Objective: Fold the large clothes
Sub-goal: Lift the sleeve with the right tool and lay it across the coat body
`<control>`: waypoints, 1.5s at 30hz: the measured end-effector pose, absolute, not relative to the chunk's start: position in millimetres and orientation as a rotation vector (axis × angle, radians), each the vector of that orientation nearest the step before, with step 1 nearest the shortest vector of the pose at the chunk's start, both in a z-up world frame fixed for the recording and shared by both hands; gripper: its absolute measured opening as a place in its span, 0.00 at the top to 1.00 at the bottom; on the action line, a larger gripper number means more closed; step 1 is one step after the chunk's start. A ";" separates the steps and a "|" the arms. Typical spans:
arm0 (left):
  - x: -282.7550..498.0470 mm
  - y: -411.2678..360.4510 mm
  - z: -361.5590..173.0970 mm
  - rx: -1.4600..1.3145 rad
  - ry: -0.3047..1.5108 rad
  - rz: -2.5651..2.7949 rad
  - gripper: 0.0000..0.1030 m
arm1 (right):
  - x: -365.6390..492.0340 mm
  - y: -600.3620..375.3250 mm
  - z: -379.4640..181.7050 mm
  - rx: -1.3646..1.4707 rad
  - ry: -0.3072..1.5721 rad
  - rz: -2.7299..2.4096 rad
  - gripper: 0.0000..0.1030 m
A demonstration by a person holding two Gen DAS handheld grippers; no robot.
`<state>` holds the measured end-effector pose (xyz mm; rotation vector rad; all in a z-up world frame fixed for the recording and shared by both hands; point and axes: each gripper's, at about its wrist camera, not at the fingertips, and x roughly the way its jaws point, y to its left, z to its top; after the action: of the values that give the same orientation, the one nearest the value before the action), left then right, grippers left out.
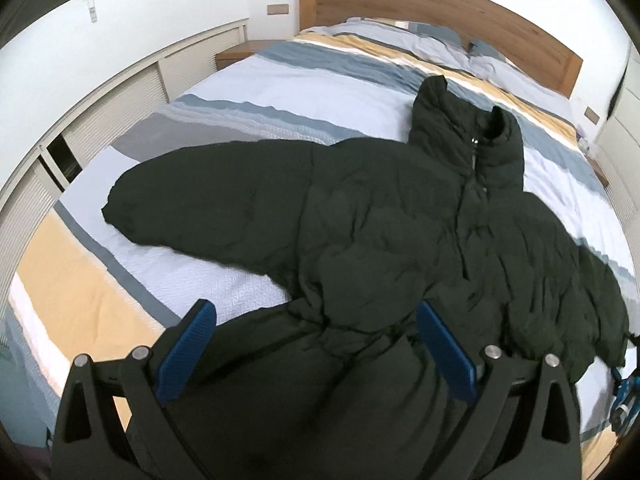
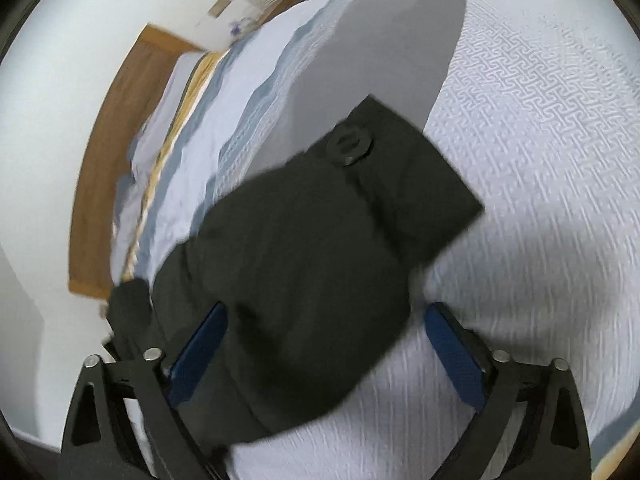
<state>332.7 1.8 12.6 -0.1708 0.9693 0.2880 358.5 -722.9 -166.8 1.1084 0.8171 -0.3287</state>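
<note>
A large dark green puffer jacket (image 1: 380,220) lies spread face up on the bed, collar toward the headboard, one sleeve (image 1: 208,200) stretched out to the left. My left gripper (image 1: 316,320) is open over the jacket's lower body, its blue pads wide apart with fabric between them. In the right wrist view my right gripper (image 2: 326,320) is open around the other sleeve (image 2: 320,260), whose cuff (image 2: 400,184) with a round snap points away over the bedspread. The view is blurred.
The bed (image 1: 248,92) has a striped blue, grey, yellow and white cover, pillows and a wooden headboard (image 1: 440,12). White slatted cabinets (image 1: 120,100) run along the left wall. A nightstand (image 1: 240,50) stands at the far left corner. A blue object (image 1: 626,392) shows at the right edge.
</note>
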 end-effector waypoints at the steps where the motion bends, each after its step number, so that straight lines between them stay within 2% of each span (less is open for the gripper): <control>1: 332.9 -0.5 16.8 -0.170 0.969 0.292 0.02 | 361.2 -728.6 -167.6 1.126 0.812 -0.326 0.19; 2: 333.0 -3.1 21.0 -0.174 0.972 0.292 0.02 | 363.7 -734.2 -168.7 1.140 0.811 -0.326 0.32; 6: 333.9 -19.4 40.6 -0.183 0.976 0.289 0.02 | 371.9 -745.2 -170.7 1.172 0.832 -0.312 0.50; 8: 332.6 -26.6 53.8 -0.180 0.966 0.292 0.02 | 374.6 -747.6 -163.9 1.151 0.837 -0.306 0.69; 11: 330.4 -31.6 71.4 -0.182 0.951 0.295 0.02 | 375.9 -747.4 -146.0 1.112 0.831 -0.301 0.81; 17: 331.3 -25.2 101.9 -0.209 0.914 0.278 0.02 | 393.3 -732.0 -85.9 0.991 0.796 -0.234 0.85; 22: 334.4 -5.9 105.3 -0.251 0.924 0.245 0.02 | 405.1 -704.8 -27.0 0.868 0.755 -0.177 0.86; 32: 327.6 51.6 122.4 -0.278 0.885 0.222 0.02 | 448.2 -582.0 70.4 0.621 0.729 -0.010 0.87; 38: 326.4 87.2 114.8 -0.300 0.909 0.236 0.02 | 462.3 -495.0 84.5 0.545 0.751 0.124 0.87; 45: 325.9 118.4 94.0 -0.298 0.945 0.254 0.02 | 466.4 -405.5 63.3 0.467 0.817 0.238 0.87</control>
<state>325.9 118.4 94.0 -0.2985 0.9448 0.2543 466.4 -405.5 63.3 0.4668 0.8168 0.2385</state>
